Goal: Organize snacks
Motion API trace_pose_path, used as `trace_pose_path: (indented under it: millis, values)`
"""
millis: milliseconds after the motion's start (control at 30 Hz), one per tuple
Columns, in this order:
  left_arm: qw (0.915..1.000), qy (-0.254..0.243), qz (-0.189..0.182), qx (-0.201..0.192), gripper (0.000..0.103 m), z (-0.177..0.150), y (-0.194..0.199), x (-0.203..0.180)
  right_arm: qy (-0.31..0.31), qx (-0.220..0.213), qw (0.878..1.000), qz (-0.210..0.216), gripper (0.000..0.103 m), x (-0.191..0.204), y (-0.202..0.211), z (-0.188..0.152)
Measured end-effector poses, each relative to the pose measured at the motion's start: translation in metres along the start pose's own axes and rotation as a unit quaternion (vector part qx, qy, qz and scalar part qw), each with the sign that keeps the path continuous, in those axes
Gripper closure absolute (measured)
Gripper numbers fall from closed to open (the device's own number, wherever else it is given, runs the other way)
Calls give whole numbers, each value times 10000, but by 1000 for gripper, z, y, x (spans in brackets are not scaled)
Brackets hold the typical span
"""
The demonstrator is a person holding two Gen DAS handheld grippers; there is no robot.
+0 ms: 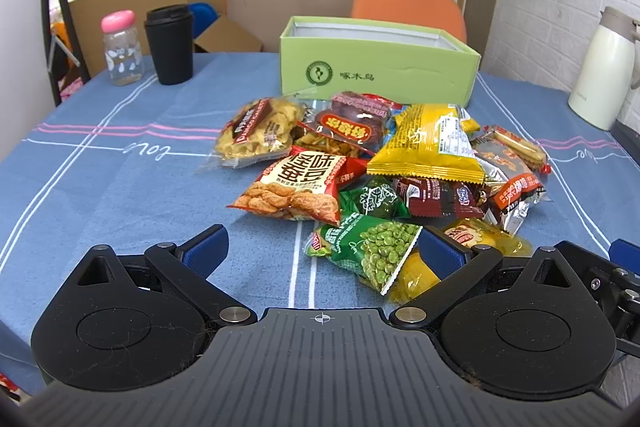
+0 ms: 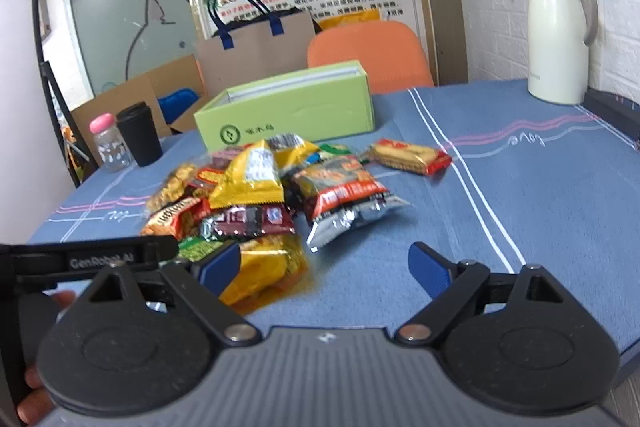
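- snack pile [image 1: 372, 167] sits heaped on the blue tablecloth [image 1: 120, 187], right in front of the open green box [image 1: 380, 67]
- left gripper [image 1: 322, 247] has its fingers spread wide, green pea bag [image 1: 368, 251] lying between them, untouched
- right gripper [image 2: 326, 267] also wide apart, holding nothing, yellow packet [image 2: 268, 271] just beside its left finger

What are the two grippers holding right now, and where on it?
Nothing. The left gripper and right gripper are both open above the tablecloth, with the snack pile ahead and no packet pinched between their fingers.
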State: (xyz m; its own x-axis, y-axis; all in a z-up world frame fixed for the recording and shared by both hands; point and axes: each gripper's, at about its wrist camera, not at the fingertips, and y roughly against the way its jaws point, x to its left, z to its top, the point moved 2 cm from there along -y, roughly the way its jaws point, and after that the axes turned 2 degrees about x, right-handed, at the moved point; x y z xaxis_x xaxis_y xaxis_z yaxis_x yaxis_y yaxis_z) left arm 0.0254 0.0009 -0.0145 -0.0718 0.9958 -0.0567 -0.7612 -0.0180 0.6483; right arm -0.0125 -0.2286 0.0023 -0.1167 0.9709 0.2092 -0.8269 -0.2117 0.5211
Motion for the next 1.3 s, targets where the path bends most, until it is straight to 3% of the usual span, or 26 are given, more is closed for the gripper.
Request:
trace_pose_path:
  millis: [700,900,1100,1300]
  values:
    - [9993,197,-313,25,17,30,-14,15,307,-29,9983,485,13,7,-25,19]
    - [9956,-106,-927,-96,18,76,-23,7,567,-78,9935,987,13,23,-44,35]
    - [9810,-562,-1822,364,30,112,-58,-15,894,-38,9890,1179,15,39,-70,50]
    - [9721,-997,-1993,733,38,118,-91,-35,929,149,9890,1141,22,40,-101,54]
